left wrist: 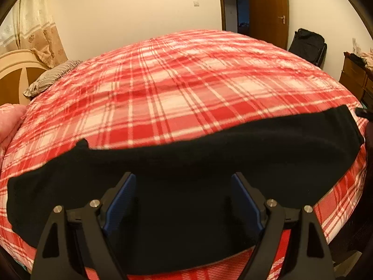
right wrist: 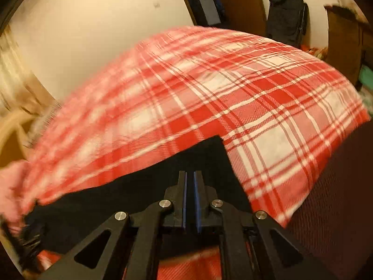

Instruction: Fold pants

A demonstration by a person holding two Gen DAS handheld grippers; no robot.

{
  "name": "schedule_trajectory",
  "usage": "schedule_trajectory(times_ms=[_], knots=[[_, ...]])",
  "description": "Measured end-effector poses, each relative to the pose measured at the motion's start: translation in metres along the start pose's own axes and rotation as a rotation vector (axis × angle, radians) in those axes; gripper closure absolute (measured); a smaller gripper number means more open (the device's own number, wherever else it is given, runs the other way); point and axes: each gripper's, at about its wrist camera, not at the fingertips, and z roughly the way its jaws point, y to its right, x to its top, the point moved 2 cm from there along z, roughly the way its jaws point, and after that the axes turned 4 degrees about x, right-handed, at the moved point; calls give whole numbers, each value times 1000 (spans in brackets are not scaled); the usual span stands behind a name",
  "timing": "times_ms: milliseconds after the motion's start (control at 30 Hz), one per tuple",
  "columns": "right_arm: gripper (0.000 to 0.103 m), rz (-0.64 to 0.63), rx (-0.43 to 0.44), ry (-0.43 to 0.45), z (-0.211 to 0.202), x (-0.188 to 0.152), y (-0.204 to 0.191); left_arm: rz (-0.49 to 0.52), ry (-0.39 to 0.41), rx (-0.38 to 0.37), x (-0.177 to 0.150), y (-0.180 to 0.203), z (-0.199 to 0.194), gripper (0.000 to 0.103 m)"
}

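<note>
Nearest the lens, left tongs (left wrist: 184, 200) spread wide apart over the black pants (left wrist: 186, 154) — poised, by the look of it, to take a fresh hold rather than gripping anything yet. Right tongs (right wrist: 191, 196) pressed nearly together at the pants' corner, seemingly pinching a thin layer of cloth, though whether fabric truly sits between the pads cannot be told. Pants stretched flat along the near edge of the plaid bed (left wrist: 177, 88) — probably so a fold can be carried across.
</note>
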Motion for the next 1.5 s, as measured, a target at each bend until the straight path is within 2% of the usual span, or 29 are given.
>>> schedule_trajectory(times_ms=[67,133,233,367,467,567,633,700,767,800,867,900,933,967,1033,1067,1133,1233,1333,1433,1500], knots=[[97,36,-89,-60,24,0,9,21,-15,-5,-6,6,4,17],[97,84,-44,-37,32,5,18,54,-38,13,-14,13,10,16],[97,83,-7,-21,38,19,26,40,-31,6,-20,11,7,14],[97,95,65,-47,26,24,35,58,-38,9,-27,7,3,7],[97,84,132,13,-11,14,31,65,-26,22,-35,2,2,0],[97,-7,157,-57,-24,-11,12,50,-40,9,-32,-1,4,0],[97,-83,104,-133,-16,-30,3,53,-40,9,-32,0,5,0],[97,-113,-14,-205,1,-42,7,54,-38,10,-33,0,4,0],[97,-70,-3,-210,1,-42,13,58,-46,1,-33,-2,2,0],[97,-57,-37,-216,-1,-40,14,64,-48,-1,-34,-5,-2,0],[97,-101,-269,-188,-10,-33,10,66,-38,10,-36,-14,-11,1],[97,-148,-381,-134,-18,-30,1,59,-27,16,-37,-23,-18,1],[97,-183,-390,-83,-26,-30,-11,46,-16,17,-37,-32,-23,1],[97,-213,-327,-40,-32,-31,-27,24,2,21,-37,-46,-30,1],[97,-248,-84,-13,-40,-39,-69,-18,27,47,-34,-69,-38,1],[97,-274,76,-27,-39,-47,-97,-42,39,70,-32,-81,-41,1],[97,-335,225,-46,-35,-58,-140,-103,51,123,-28,-108,-41,1],[97,-402,381,-70,-24,-75,-201,-185,35,168,-23,-136,-31,1],[97,-356,540,-187,5,-101,-243,-226,25,199,-24,-146,-22,1],[97,-433,583,-274,19,-141,-275,-239,10,170,-30,-145,-12,1],[97,-480,580,-400,36,-172,-284,-210,-14,175,-36,-140,-3,1]])
